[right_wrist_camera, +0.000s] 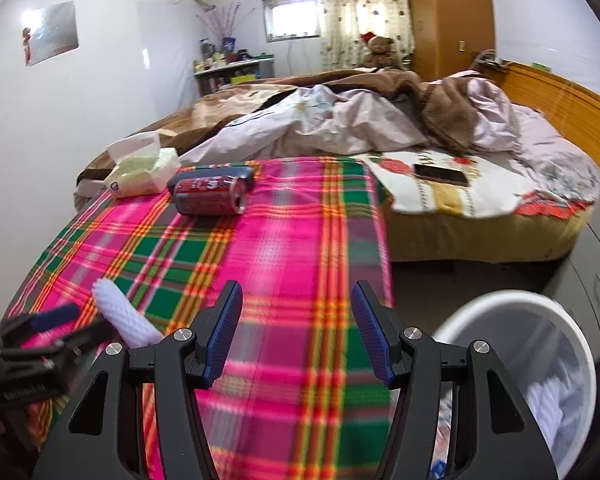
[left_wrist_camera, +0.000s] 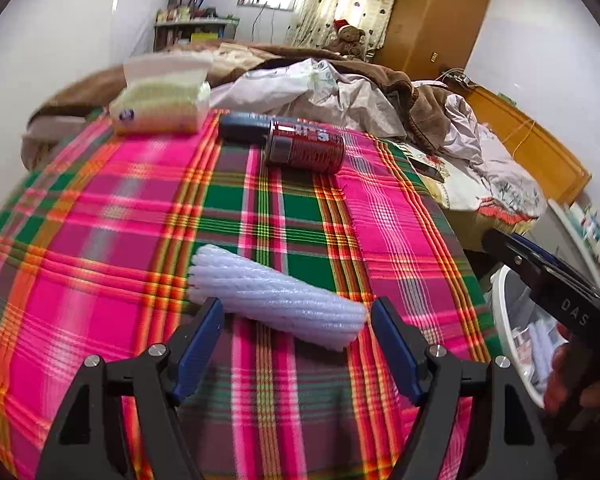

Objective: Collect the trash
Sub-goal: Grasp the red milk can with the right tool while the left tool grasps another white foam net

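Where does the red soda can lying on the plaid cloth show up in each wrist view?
Left wrist: red soda can lies on its side, upper centre, on the plaid cloth's far end.
Right wrist: the can sits upper left of centre.
Shared landmark: the tissue pack just left of the can in both.

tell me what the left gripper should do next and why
Probably ease the left gripper forward and down until its open fingers straddle the white foam net sleeve, then close. The sleeve lies loose on the plaid cloth just ahead of the fingertips, not yet gripped, and the white bin waits beside the table.
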Motion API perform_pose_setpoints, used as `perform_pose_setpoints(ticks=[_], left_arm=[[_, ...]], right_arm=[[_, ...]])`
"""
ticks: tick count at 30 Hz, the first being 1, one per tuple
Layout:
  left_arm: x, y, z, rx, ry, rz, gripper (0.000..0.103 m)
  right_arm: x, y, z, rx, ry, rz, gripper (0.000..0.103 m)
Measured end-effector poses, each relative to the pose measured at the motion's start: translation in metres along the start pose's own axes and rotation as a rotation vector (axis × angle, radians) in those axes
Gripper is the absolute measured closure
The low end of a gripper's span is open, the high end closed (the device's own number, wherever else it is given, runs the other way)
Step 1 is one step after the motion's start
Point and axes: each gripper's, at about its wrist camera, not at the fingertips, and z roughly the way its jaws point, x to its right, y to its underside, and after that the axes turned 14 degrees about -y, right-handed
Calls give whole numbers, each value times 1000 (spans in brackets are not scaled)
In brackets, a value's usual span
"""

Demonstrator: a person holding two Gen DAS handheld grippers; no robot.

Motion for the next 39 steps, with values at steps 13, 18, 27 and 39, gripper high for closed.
perform_pose_setpoints(ticks=[13,18,27,39], left_arm=[[4,-14,42,-96,-33,-42,25],[-8,-16,41,-93,-61,7,25],[-59,-21,39,-90,-115,-26,25],[-91,-31,43,-81,-91,-118,25]], right_arm=[[1,-42,54,-27,-114,-51,45],[-5,-52,77,-59,-138,-99,45],[-27,-73,108,-72,-183,-216,45],[-50,-93,149,-179,-253,-355,43]])
